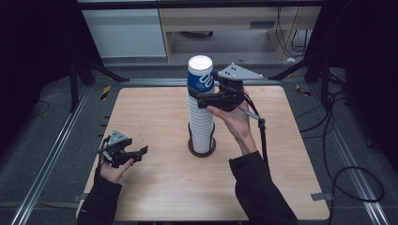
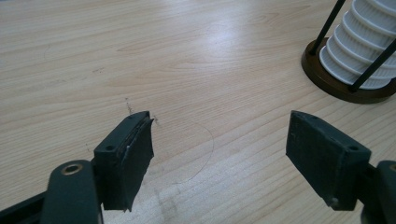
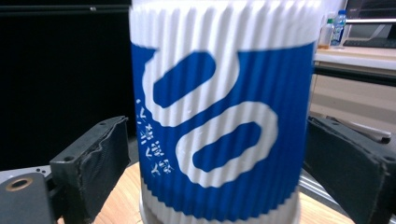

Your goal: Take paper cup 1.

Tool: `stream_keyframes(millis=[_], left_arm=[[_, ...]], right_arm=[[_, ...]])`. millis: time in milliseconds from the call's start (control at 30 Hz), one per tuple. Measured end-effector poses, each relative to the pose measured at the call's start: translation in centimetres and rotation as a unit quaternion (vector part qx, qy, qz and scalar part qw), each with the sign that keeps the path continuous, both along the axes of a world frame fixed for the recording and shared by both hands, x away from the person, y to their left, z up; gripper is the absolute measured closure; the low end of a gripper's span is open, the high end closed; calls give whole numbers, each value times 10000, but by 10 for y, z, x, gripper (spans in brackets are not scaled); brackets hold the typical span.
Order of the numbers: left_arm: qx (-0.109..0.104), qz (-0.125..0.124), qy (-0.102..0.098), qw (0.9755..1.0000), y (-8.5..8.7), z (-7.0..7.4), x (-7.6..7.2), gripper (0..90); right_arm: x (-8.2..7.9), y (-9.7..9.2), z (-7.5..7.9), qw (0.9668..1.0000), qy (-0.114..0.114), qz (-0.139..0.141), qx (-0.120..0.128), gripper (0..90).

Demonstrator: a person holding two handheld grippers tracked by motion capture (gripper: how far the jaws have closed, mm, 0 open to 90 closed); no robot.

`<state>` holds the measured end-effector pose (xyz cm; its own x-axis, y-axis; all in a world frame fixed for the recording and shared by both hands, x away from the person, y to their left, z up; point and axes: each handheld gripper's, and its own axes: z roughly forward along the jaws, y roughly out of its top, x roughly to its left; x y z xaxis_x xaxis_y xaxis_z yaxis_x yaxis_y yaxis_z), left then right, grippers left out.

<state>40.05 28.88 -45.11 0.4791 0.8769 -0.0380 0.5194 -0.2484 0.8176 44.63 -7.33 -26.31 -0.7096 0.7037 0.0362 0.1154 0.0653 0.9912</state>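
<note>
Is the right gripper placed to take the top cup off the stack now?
Probably yes: the right gripper has its jaws either side of the top cup, nothing between; pads look not yet pressed.

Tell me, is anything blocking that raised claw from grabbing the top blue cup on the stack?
Nothing visible does. The right claw already has its jaws on either side of the top blue cup, with no object between pads and cup. The left claw rests low, well off to the side.
</note>
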Motion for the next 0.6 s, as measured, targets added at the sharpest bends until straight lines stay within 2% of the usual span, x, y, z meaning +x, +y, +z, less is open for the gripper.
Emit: stream_keyframes(millis=[300,600], left_arm=[[26,-20,17,10000,-1,-1,1,220],[73,-31,37,10000,-2,-1,1,216]], right_arm=[[8,7,-5,9999,-31,-160,-55,112],[8,12,-6,9999,-30,-146,-42,172]])
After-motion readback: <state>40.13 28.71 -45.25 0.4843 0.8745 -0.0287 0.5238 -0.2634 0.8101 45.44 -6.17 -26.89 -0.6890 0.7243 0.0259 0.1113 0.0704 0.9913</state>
